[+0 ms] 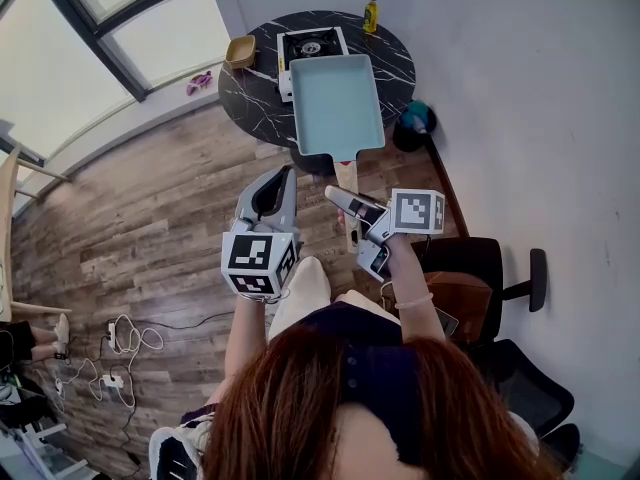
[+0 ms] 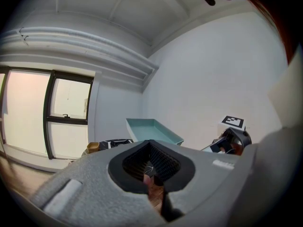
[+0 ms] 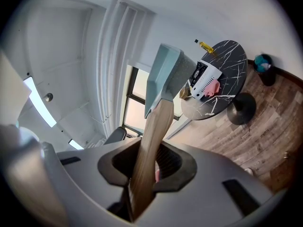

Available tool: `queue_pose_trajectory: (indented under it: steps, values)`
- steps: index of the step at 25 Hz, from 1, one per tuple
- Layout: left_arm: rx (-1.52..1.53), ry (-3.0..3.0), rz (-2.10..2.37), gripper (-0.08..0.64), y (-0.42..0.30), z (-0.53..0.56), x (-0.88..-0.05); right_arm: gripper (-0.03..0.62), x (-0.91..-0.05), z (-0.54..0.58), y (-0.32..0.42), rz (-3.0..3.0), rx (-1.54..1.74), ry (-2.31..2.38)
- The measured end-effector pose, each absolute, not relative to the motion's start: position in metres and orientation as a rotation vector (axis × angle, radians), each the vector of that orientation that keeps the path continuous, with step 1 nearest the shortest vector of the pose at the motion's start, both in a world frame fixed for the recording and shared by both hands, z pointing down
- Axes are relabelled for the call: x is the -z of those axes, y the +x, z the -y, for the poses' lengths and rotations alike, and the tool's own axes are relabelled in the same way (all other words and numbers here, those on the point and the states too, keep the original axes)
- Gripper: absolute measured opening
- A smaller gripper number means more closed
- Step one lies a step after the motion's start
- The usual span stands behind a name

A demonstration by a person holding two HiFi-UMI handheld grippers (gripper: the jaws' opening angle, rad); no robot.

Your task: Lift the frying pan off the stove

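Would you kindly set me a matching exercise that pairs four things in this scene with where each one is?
Things:
1. frying pan
2. stove
3. yellow bottle
4. teal bin

Places:
A. on the floor beside the table
B. upright at the table's far edge
C. held by its wooden handle in the right gripper
D. flat on the table top, beyond the pan

Pairs: 1-C, 2-D, 3-B, 4-A
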State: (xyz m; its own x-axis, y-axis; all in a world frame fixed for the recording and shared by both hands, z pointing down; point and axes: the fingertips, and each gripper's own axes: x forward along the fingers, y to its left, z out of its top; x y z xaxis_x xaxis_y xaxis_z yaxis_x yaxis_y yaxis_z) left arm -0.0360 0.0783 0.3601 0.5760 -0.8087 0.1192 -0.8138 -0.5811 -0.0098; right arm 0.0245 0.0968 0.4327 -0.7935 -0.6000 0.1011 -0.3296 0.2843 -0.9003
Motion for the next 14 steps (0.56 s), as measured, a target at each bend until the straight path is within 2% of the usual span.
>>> queue_pose_trajectory:
  steps: [14]
  values:
    - [-0.164,2.735,1.426,0.012,-0.0374,-0.0752,-0.3579,0.094,-0.4285,-0.1005,0.0265,-2.304,1.514,-0.856]
